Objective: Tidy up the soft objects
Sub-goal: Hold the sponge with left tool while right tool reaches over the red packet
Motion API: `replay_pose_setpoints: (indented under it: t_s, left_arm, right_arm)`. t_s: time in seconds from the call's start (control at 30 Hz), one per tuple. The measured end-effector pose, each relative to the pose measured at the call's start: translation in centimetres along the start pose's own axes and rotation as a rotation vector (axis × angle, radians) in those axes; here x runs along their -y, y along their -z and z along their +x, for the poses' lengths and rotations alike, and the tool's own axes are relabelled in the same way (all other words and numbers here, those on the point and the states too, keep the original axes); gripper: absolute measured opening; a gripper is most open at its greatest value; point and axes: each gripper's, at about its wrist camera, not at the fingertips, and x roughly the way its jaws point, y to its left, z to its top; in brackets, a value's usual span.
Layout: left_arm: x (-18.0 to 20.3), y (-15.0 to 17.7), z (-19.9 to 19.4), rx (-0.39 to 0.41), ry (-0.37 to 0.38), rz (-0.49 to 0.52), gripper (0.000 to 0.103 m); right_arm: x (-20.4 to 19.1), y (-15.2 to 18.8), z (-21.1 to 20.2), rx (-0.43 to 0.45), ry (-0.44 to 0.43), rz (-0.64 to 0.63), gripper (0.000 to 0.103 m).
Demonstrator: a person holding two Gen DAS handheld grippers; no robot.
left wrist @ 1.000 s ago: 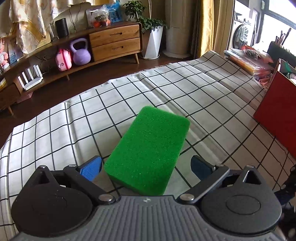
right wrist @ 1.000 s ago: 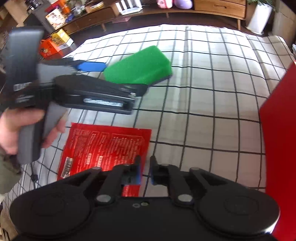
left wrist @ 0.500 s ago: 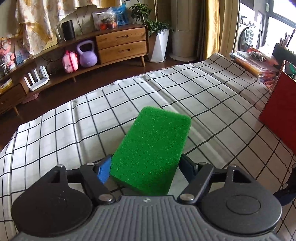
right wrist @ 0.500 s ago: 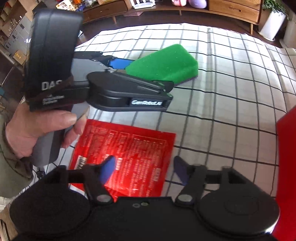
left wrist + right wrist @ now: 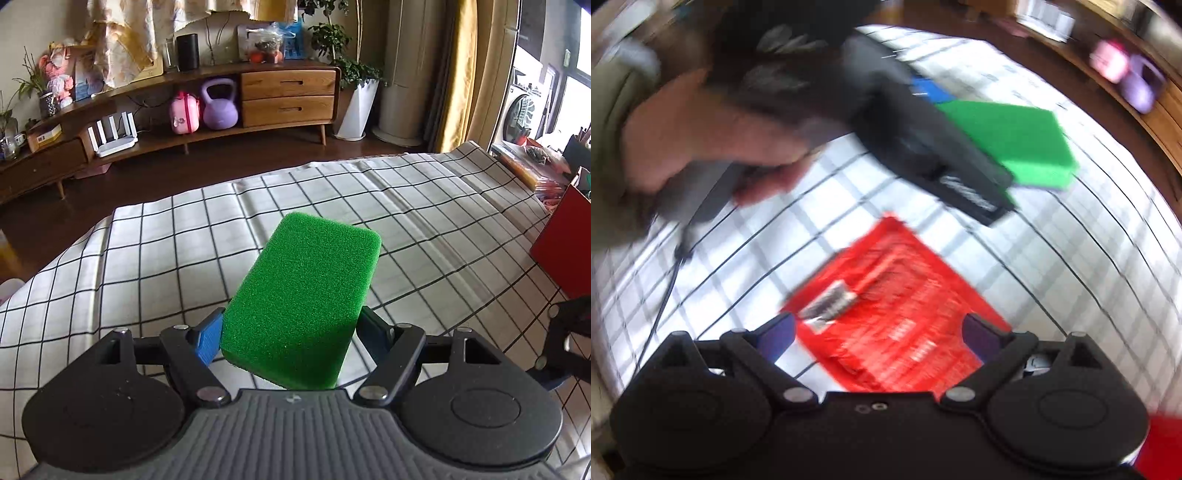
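My left gripper [image 5: 290,334] is shut on a green sponge [image 5: 306,295] and holds it above the checked tablecloth [image 5: 147,251]. The sponge juts forward between the blue pads. In the blurred right wrist view the left gripper [image 5: 934,147] and the sponge [image 5: 1015,140] show at the upper middle. My right gripper [image 5: 881,334] is open, its fingers on either side of a flat red packet [image 5: 886,314] that lies on the cloth. I cannot tell whether they touch it.
A red box [image 5: 565,243] stands at the table's right edge, with stationery behind it. A wooden sideboard [image 5: 221,103] with a purple kettlebell [image 5: 219,107] lines the far wall beyond the table. The person's hand [image 5: 713,140] holds the left gripper's handle.
My left gripper closed on the sponge and lifted it off the cloth. My right gripper opened wide and moved over the red packet, swinging fast.
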Motion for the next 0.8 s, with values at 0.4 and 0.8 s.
replay_pose_setpoints:
  t_s: [0.4,0.8]
  left_arm:
    - [-1.9,0.2,-1.3,0.016,0.024,-0.054,0.075]
    - [-2.3,0.3,-1.2,0.017,0.049,-0.073,0.075]
  right_arm:
    - [-3.0,-0.7,3.2,-0.103,-0.021,-0.358,0.097]
    - [-1.5,-1.9,5.7,-0.097,0.011,-0.372,0.103]
